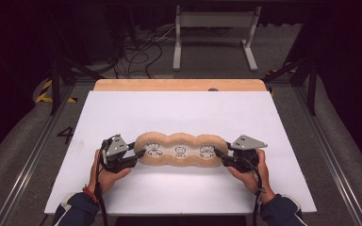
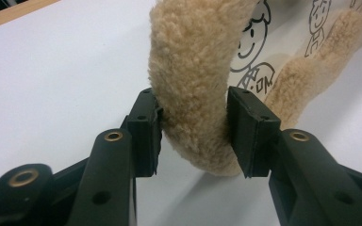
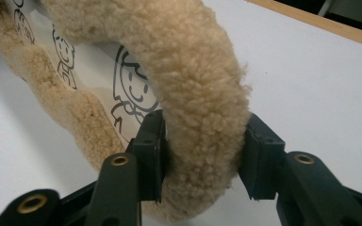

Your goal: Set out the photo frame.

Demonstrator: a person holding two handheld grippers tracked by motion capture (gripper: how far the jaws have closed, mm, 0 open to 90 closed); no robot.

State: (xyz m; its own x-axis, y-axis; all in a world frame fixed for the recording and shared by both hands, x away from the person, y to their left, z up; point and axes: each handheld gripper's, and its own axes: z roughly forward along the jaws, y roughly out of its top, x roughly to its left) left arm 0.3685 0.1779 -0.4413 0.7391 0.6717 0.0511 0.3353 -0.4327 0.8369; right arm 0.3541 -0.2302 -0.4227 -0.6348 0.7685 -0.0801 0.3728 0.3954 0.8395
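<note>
Nearest you, at the near edge of the white table (image 1: 179, 193), your two forearms in dark sleeves enter from below, each hand wrapped around a black two-jaw gripper topped by a grey three-cornered plate. Your left gripper (image 1: 139, 154) stands at the left end of the tan fleecy three-lobed cushion (image 1: 181, 139), your right gripper (image 1: 218, 153) at its right end.

In the left gripper view, the jaws stand partly open around the thick fleece rim (image 2: 191, 84); the right pad presses the pile, while the left pad sits at its edge and firm contact there cannot be confirmed. In the right gripper view, the jaws, likewise partly open, bracket the rim (image 3: 202, 117) with both pads sunk into the pile.

The cushion is an elongated peanut-like form of curly beige pile surrounding a smooth white panel (image 1: 180, 150) printed with three black line-drawn cartoon children. It lies flat in the near half of the table, midway between the left and right edges, its long axis parallel to the near edge.

In the gripper views the printed figures are cut off by the rim and by the frame borders. Beyond the far edge, a strip of pale wood (image 1: 179, 85) shows, and the floor with cables and a white metal frame (image 1: 214, 35) is dim and hard to make out.
</note>
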